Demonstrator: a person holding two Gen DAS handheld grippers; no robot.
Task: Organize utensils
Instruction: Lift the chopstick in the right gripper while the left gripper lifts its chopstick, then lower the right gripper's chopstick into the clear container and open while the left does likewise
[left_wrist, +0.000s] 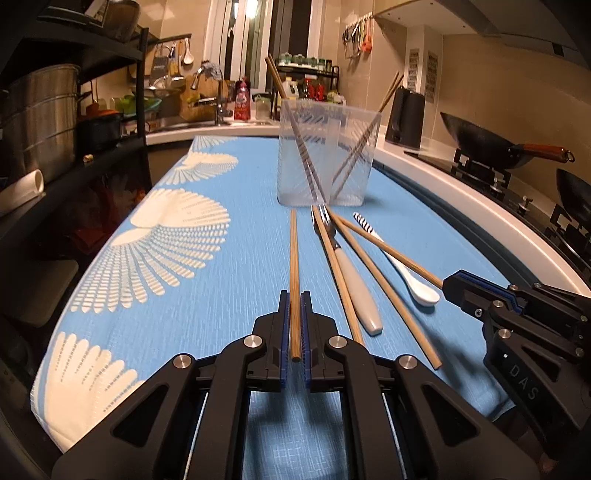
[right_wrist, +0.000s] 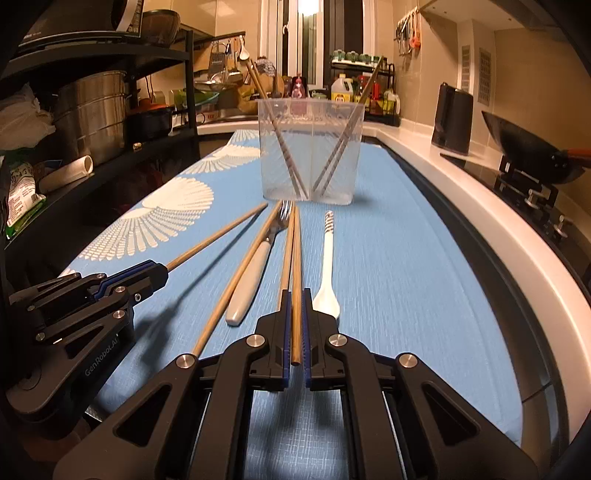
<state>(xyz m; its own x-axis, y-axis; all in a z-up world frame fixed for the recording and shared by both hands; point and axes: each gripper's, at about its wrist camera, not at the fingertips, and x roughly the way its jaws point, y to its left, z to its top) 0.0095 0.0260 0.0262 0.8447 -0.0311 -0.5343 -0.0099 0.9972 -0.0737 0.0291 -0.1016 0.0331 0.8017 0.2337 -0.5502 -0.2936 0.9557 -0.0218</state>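
Left gripper (left_wrist: 295, 306) and right gripper (right_wrist: 295, 306) each clamp one bamboo chopstick (left_wrist: 294, 258) by its near end, tips aimed at the far clear holder (left_wrist: 327, 151), presumably for dropping in; fork (right_wrist: 258, 254) and spoon (right_wrist: 327, 273) lie between.

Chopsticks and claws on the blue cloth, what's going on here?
A person is sorting utensils with two handheld claws. The left claw is shut on one wooden chopstick, and the right claw is shut on another chopstick. Both point toward the clear plastic holder, which already has a few chopsticks leaning inside. Still lying on the blue cloth are a fork, a white spoon and two more loose chopsticks.
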